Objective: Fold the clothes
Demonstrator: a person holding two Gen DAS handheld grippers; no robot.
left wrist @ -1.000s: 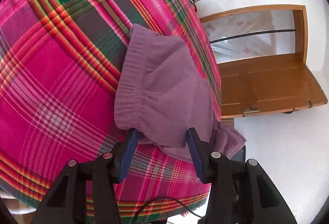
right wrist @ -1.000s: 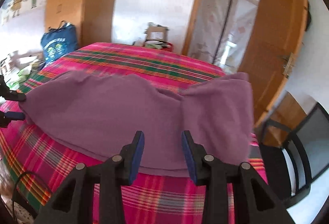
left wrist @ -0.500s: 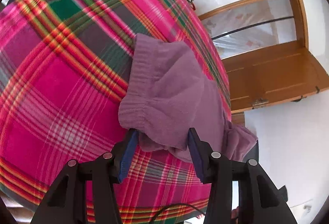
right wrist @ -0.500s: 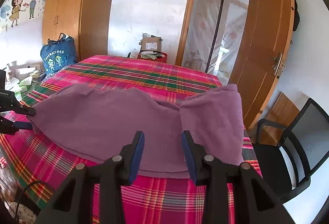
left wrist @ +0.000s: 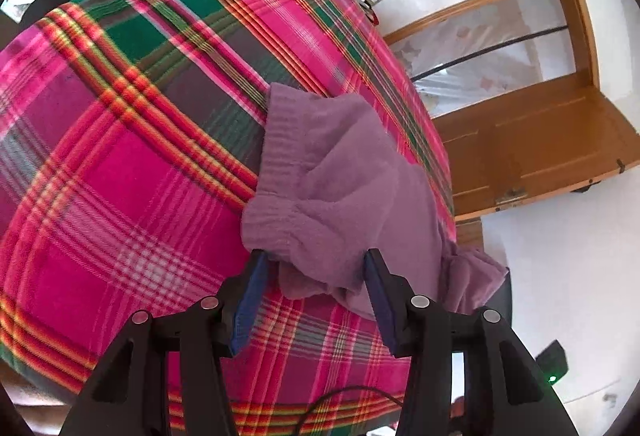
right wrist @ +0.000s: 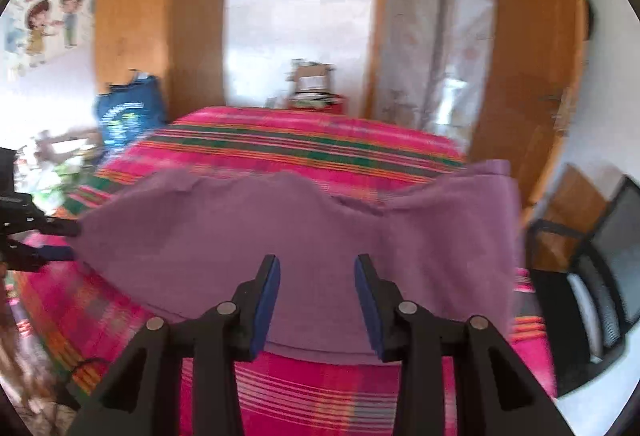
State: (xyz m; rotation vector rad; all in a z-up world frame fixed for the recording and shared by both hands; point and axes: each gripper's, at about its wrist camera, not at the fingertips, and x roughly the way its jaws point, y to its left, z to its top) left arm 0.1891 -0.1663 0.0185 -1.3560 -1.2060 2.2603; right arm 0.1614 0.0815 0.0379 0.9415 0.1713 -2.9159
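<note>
A bed (left wrist: 120, 163) under a bright plaid cover fills most of both views, and a purple garment (left wrist: 340, 191), apparently trousers with a ribbed elastic waistband, lies along its near edge, one end drooping over the side. It looks doubled lengthwise, yet it is rumpled and long, so the folding seems only part done, with squaring and shortening left. The left gripper (left wrist: 312, 268) and right gripper (right wrist: 316, 276) both hover over the cloth, jaws spread, pinching nothing.
</note>
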